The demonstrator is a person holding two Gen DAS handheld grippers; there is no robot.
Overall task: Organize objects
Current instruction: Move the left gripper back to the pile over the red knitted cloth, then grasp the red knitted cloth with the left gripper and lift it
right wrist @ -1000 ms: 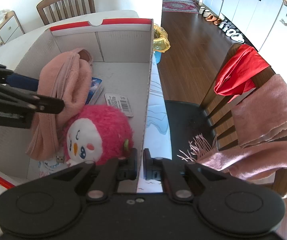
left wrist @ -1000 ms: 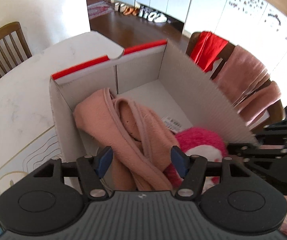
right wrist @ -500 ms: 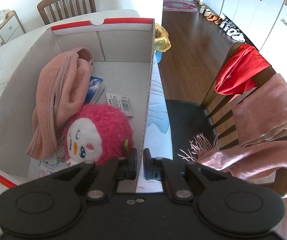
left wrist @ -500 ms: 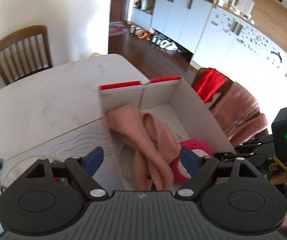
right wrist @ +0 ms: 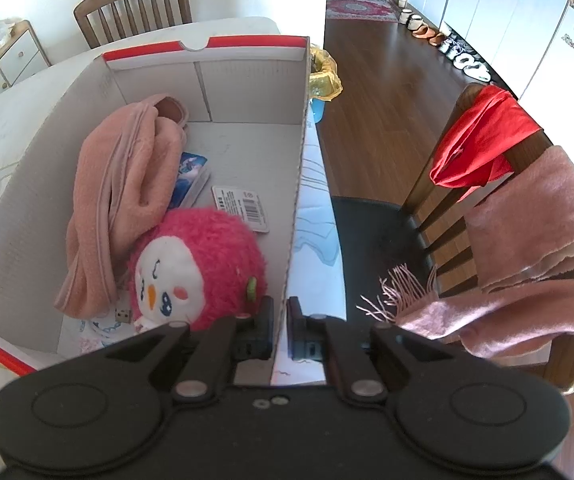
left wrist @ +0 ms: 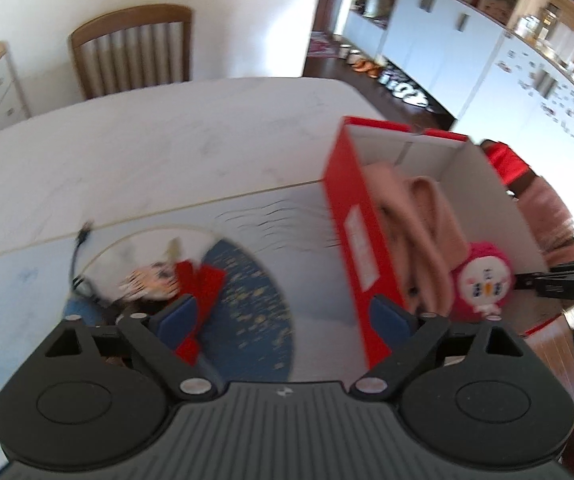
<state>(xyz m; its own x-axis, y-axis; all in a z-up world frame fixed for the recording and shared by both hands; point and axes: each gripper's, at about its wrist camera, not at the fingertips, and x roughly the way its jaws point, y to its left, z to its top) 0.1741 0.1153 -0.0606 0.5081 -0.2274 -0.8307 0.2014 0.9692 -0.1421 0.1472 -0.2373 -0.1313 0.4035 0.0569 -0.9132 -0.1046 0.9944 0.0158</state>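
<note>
Cardboard box, red outside and pale inside, stands on the white table and already holds a pink scarf, a pink plush penguin, a small blue packet and a barcode tag. Its near right wall is pinched between the pads of the right gripper, jaws pressed together on the cardboard, which steadies the box. Outside the box, on the blue-patterned round of a mat beside the red wall, lies a small heap: something red with a pale patterned piece and a dark cable next to it; motion blur keeps me from naming them surely. The left gripper hangs over that mat with its jaws opening wide and nothing between them. The step in hand looks like fetching the next loose item. To do it well, I would centre the spread fingers over the red piece alone, keep clear of the cable so it is not dragged along, close low on the bulk of the fabric, and keep the box held while lifting across its wall.
</note>
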